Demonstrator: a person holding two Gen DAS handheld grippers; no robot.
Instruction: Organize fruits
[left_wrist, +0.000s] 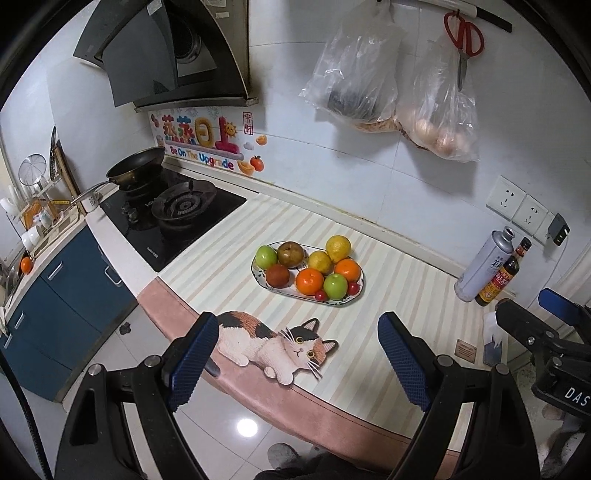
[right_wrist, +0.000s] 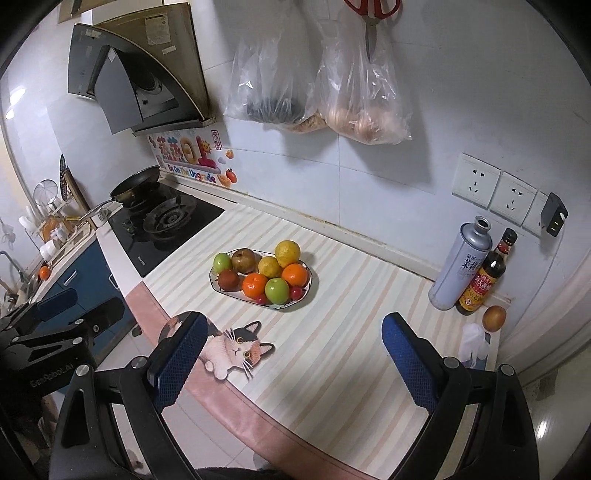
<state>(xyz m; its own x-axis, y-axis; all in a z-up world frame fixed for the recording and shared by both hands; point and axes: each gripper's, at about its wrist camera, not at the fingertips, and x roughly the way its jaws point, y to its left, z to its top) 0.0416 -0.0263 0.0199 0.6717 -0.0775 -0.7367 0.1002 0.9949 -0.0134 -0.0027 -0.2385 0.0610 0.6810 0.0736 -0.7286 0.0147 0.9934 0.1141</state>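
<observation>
An oval patterned plate (left_wrist: 352, 300) (right_wrist: 309, 286) sits mid-counter on a striped mat, piled with several fruits: oranges (left_wrist: 309, 281) (right_wrist: 255, 285), green apples (left_wrist: 335, 285) (right_wrist: 277, 290), yellow citrus (left_wrist: 338, 248) (right_wrist: 287, 253), brown fruits and small red tomatoes. One loose brownish fruit (right_wrist: 494, 318) lies at the far right by the bottles. My left gripper (left_wrist: 298, 363) hangs open and empty over the counter's front edge, well short of the plate. My right gripper (right_wrist: 291, 360) is likewise open and empty, held back from the plate; its body shows at the right edge of the left wrist view.
A cat-shaped mat (left_wrist: 273, 343) (right_wrist: 236, 347) lies at the counter's front edge. A grey can (right_wrist: 461, 262) and a dark sauce bottle (right_wrist: 484, 280) stand at the right by the wall. A gas hob with a pan (left_wrist: 136, 168) is on the left. Plastic bags (left_wrist: 354, 70) hang above.
</observation>
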